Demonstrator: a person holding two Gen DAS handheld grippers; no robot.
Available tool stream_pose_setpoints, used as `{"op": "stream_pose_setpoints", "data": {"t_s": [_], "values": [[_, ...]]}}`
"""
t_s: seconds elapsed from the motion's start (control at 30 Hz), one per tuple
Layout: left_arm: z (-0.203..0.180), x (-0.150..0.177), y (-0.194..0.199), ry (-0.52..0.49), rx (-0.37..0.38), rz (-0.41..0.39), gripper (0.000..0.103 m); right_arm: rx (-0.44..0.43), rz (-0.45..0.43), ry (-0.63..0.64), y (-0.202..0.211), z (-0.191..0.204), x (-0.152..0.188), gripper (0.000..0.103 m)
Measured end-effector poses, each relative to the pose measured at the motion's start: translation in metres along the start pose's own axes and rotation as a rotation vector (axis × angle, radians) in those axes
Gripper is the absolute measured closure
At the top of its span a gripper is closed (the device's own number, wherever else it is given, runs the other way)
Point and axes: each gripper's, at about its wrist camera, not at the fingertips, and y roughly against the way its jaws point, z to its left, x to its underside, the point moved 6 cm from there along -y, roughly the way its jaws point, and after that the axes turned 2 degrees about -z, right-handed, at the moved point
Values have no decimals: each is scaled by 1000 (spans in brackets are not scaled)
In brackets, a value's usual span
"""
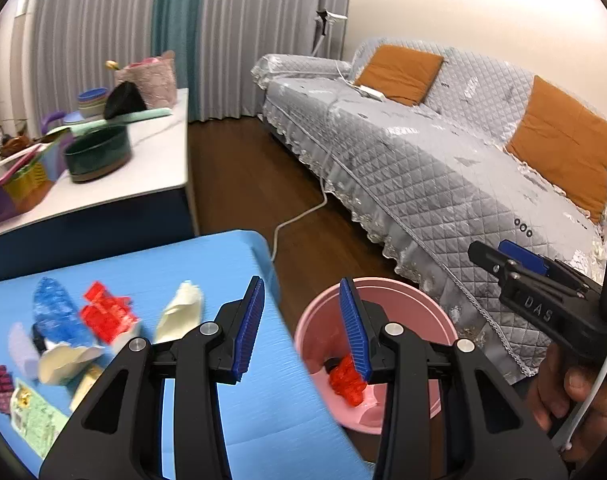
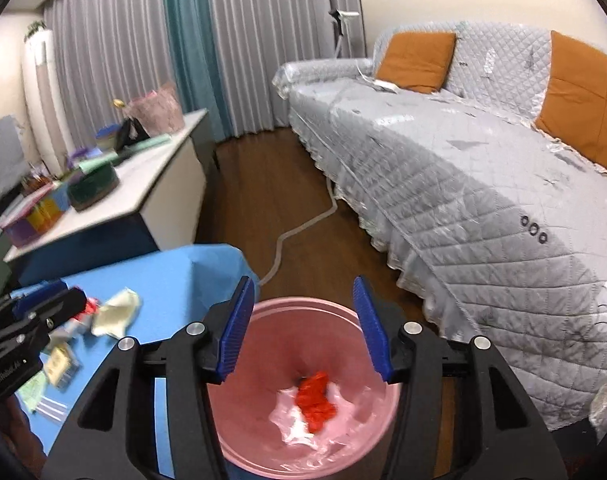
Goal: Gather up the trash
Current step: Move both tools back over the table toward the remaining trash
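Observation:
A pink bin [image 2: 263, 336] stands on the floor beside a blue table [image 1: 207, 264]; it also shows in the left wrist view [image 1: 415, 304]. A crumpled red wrapper [image 2: 317, 402] lies at its bottom, also seen in the left wrist view [image 1: 345, 382]. My right gripper [image 2: 307, 328] is open and empty right above the bin. My left gripper [image 1: 303, 328] is open and empty over the table's right edge. Several pieces of trash lie on the table: a red wrapper [image 1: 105, 312], a blue wrapper [image 1: 53, 312], a cream wrapper [image 1: 181, 312], a green packet [image 1: 35, 420].
A grey quilted sofa [image 1: 443, 168] with orange cushions [image 1: 399, 72] runs along the right. A white counter [image 1: 143, 168] with a dark green bowl [image 1: 97, 156] and boxes stands behind the table. A white cable [image 1: 299, 216] lies on the wooden floor.

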Motion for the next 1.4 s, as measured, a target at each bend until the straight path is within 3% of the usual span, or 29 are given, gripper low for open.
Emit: {"op": "stream_pose_setpoints", "data": {"t_s": [0.27, 0.5, 0.77, 1.0, 1.2, 1.4], "values": [[48, 3, 42, 38, -52, -44, 65, -63, -19, 12, 12, 40, -3, 55], [112, 4, 80, 70, -134, -79, 65, -131, -45, 61, 19, 90, -2, 58], [193, 3, 103, 77, -250, -92, 65, -243, 9, 81, 4, 148, 10, 69], [254, 24, 102, 170, -333, -107, 65, -308, 73, 102, -22, 194, 27, 75], [302, 68, 79, 293, -390, -42, 68, -327, 129, 160, -49, 229, 47, 74], [330, 85, 59, 340, -417, -5, 68, -327, 190, 178, -78, 245, 58, 73]]}}
